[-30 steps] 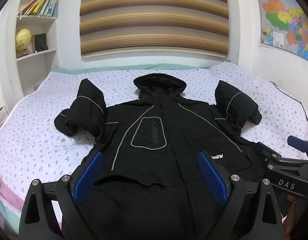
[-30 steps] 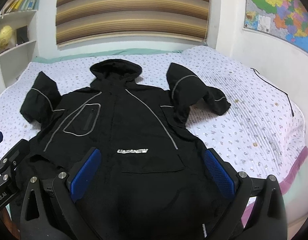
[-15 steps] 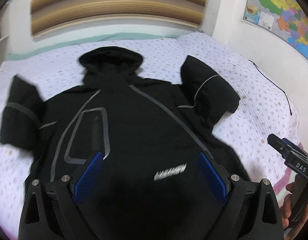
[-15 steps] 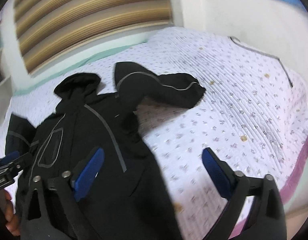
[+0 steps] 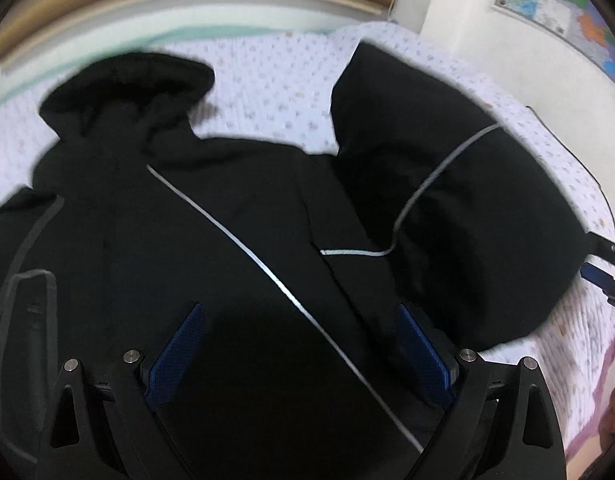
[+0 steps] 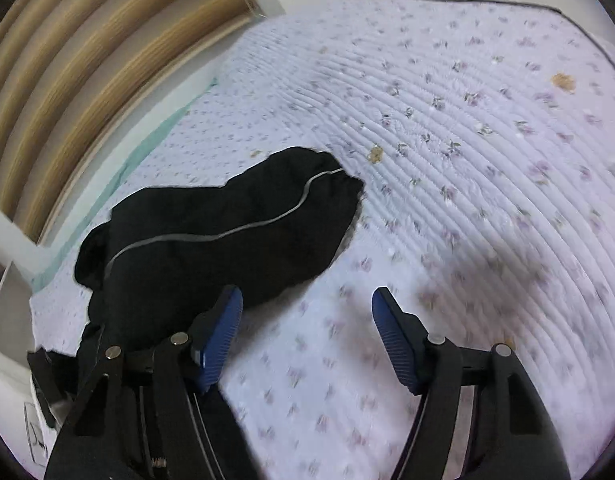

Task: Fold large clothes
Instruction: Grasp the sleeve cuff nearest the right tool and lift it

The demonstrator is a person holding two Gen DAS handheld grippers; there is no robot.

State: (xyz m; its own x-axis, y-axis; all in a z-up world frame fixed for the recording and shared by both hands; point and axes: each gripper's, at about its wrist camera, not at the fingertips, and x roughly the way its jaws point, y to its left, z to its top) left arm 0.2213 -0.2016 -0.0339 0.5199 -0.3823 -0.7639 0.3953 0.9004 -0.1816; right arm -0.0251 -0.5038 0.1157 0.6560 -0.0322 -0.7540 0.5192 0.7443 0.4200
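Here the black jacket [image 5: 235, 240] spreads beneath the left gripper's [image 5: 301, 354] open jaws, its sleeve [image 6: 227, 236] beside the right gripper's [image 6: 307, 334] open jaws.

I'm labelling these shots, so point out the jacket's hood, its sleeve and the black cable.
hood [image 5: 123, 80], left wrist view, top of the hood.
sleeve [image 6: 227, 236], right wrist view, mid-sleeve.
black cable [image 6: 487, 0], right wrist view, stretch along bed's far edge.

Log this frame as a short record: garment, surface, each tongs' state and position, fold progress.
garment: black hooded jacket, lying front up, grey piping
sleeve: right-side sleeve bent back on itself, cuff resting on the bed
surface: bed with floral quilt
left tongs: open, over the jacket body, gripping nothing
right tongs: open, beside the sleeve, over bare quilt
other: black cable along the far bed edge
fold progress: no fold visible yet
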